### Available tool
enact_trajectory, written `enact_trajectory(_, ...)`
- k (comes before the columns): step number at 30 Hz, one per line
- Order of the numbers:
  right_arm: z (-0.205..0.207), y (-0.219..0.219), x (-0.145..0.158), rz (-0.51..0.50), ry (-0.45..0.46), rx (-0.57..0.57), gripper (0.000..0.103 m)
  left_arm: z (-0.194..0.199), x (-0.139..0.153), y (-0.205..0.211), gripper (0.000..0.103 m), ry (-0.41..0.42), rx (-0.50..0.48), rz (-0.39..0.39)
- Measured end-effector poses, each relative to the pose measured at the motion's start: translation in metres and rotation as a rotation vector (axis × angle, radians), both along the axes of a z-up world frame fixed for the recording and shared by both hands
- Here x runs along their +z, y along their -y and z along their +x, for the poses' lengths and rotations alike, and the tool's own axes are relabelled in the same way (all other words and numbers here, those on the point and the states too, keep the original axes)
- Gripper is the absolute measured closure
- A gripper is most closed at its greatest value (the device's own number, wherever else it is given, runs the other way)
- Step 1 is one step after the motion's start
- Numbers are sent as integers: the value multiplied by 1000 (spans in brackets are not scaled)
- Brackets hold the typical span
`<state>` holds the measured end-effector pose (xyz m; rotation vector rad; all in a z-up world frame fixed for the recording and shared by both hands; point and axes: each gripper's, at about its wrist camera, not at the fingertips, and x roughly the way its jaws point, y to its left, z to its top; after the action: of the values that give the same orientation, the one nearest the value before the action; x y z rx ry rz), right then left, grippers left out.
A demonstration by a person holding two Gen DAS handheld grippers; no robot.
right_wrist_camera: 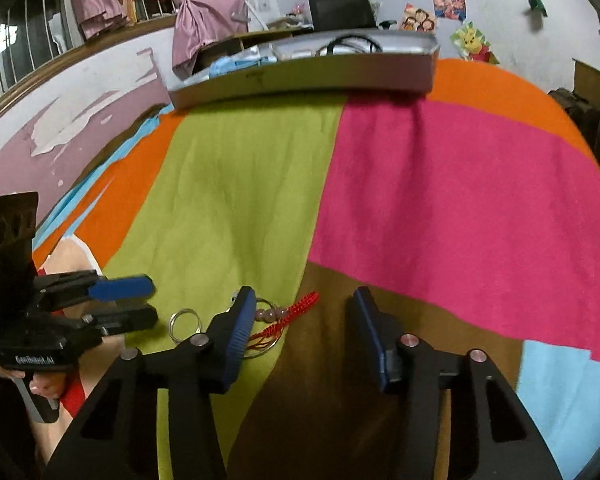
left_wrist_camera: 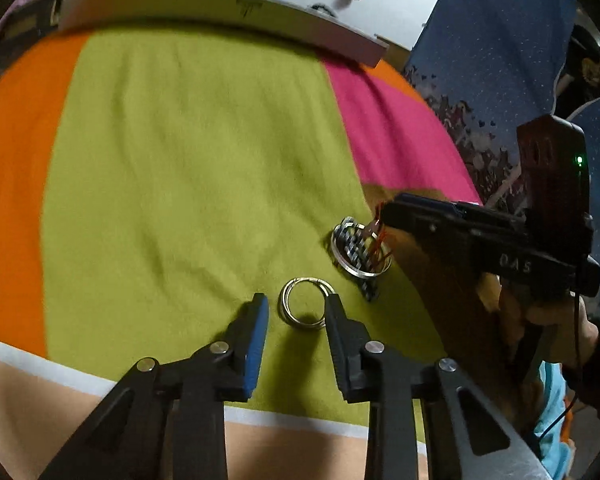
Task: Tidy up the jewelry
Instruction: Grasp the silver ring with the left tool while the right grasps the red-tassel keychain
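Observation:
A thin silver bangle (left_wrist_camera: 303,302) lies flat on the green stripe of the cloth. My left gripper (left_wrist_camera: 295,307) is open, its fingers on either side of the bangle, just above it. A small pile of jewelry (left_wrist_camera: 360,252) lies to the right: a silver bangle, a black-and-white link band and a red cord bracelet with pale beads (right_wrist_camera: 288,316). My right gripper (right_wrist_camera: 302,304) is open and empty over that pile; its left finger hides part of it. The thin bangle also shows in the right wrist view (right_wrist_camera: 185,325).
A striped cloth (left_wrist_camera: 200,160) in orange, green and pink covers the surface. A long grey box (left_wrist_camera: 228,10) stands at the far edge; it also shows in the right wrist view (right_wrist_camera: 308,76). A blue patterned cushion (left_wrist_camera: 492,60) stands at the right.

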<state>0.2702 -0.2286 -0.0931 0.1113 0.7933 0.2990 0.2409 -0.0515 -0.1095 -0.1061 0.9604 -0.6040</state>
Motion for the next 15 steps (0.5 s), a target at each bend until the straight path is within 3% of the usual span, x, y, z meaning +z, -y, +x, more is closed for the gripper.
enact_trajectory(3,7,-2,-9,9,-31,-2,70,5,-5,-1,78,-41,-10,-31)
enact_trajectory(5,13,-3,-15,23,-56,-6,71,8,-8,-2,84,-55,-13,-29)
enact_trajectory(7,15,-5,-19,30,-73,-10,80,10,-10,-2,94,-67,-16,-28)
enact_trajectory(12,16,-11,-27,35,-94,-15,94,9,-10,2,99,-83,-16,-53)
enact_trajectory(15,12,-16,-26,27,-86,-16,97,8,-9,-2,100,-77,-12,-57)
